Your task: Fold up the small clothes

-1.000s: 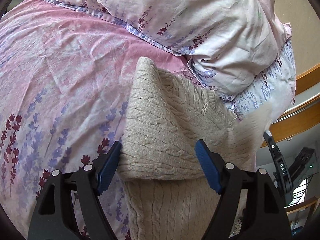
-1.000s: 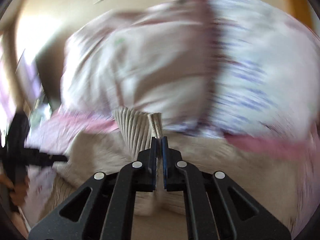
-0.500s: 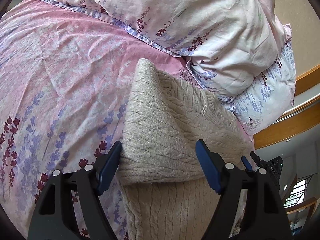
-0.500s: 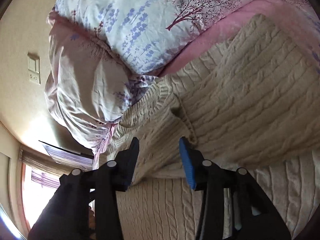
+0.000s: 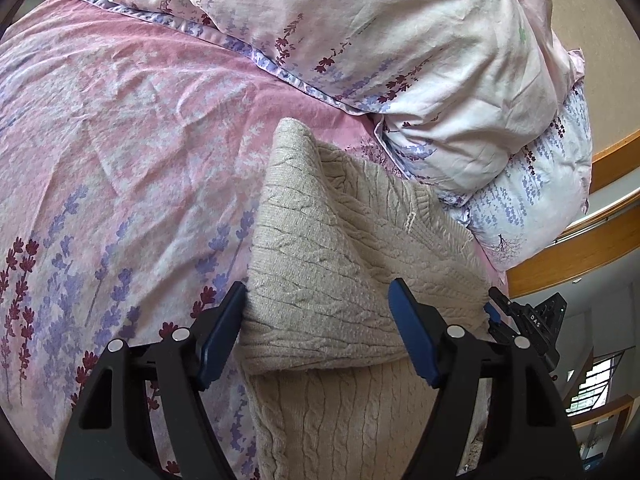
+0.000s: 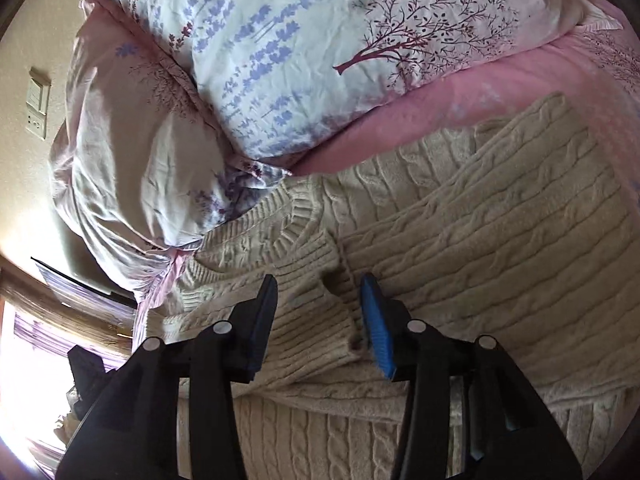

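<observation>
A beige cable-knit sweater (image 5: 320,272) lies on the pink floral bedspread (image 5: 120,140), with one side folded over its body. My left gripper (image 5: 316,336) is open, its blue pads astride the folded edge, holding nothing. In the right wrist view the sweater (image 6: 480,248) fills the lower half, and a ribbed cuff (image 6: 316,264) lies folded onto it near the neckline. My right gripper (image 6: 320,320) is open just above that cuff, holding nothing. The right gripper also shows at the sweater's far side in the left wrist view (image 5: 528,320).
Two floral pillows (image 5: 400,52) are stacked at the head of the bed, right against the sweater's top edge; they also show in the right wrist view (image 6: 320,52). A wooden bed frame (image 5: 580,248) runs along the right. A wall switch (image 6: 38,102) is at the left.
My right gripper was shut on the ribbed cuff and swinging it over; it has opened and let the cuff lie on the sweater. My left gripper has stayed open and nearly still.
</observation>
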### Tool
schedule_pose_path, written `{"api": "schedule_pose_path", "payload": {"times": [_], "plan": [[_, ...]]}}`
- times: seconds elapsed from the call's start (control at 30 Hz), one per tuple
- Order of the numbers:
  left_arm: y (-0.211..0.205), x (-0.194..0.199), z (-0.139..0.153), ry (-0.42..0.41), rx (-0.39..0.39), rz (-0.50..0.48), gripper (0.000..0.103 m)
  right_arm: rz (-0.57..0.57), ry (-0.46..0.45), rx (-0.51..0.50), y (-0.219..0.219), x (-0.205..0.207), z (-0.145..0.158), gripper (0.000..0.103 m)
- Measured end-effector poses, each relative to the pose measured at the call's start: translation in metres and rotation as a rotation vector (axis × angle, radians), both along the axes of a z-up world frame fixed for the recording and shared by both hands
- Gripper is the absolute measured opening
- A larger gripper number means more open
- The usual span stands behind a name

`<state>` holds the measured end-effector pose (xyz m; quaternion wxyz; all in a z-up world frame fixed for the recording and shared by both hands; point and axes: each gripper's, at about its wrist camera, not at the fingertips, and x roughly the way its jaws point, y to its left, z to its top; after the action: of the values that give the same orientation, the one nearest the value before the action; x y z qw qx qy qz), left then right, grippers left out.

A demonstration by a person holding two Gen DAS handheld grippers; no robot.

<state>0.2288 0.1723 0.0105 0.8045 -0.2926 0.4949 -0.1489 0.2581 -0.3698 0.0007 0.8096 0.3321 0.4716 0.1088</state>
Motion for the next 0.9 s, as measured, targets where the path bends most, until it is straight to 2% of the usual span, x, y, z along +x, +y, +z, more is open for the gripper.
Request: {"api": "schedule_pose_path", "payload": {"times": [0.17,0.23,0.3,0.43,0.57,0.67,0.77,0.83,0.9], "plan": [[0.000,0.001,0.000,0.000,0.000,-0.002,0.074,0.043,0.002,-0.041,0.007,0.002,0.003,0.041],[-0.001,0.001,0.000,-0.001,0.001,-0.004,0.074,0.075,0.012,-0.031,0.010,0.003,0.002,0.018],[-0.001,0.001,0.000,-0.002,0.004,-0.006,0.074,0.079,0.025,-0.018,0.010,0.004,0.000,0.017],[-0.001,0.002,-0.001,-0.001,0.003,-0.007,0.074,0.091,-0.003,-0.028,0.015,0.002,0.002,0.008],[-0.001,0.003,-0.001,0.001,0.001,-0.002,0.074,0.081,-0.098,-0.022,0.018,-0.002,0.025,0.008],[-0.002,0.004,-0.002,0.002,0.002,0.002,0.073,0.100,-0.173,-0.076,0.027,-0.003,0.050,0.007],[-0.002,0.008,-0.002,0.007,0.007,0.011,0.064,0.128,-0.205,-0.114,0.038,-0.002,0.065,0.007],[0.001,0.012,-0.005,0.022,-0.001,0.026,0.054,0.133,-0.222,-0.145,0.044,-0.002,0.070,0.007],[0.005,0.017,-0.006,0.032,-0.019,0.043,0.050,0.115,-0.234,-0.166,0.041,-0.003,0.075,0.007]]}}
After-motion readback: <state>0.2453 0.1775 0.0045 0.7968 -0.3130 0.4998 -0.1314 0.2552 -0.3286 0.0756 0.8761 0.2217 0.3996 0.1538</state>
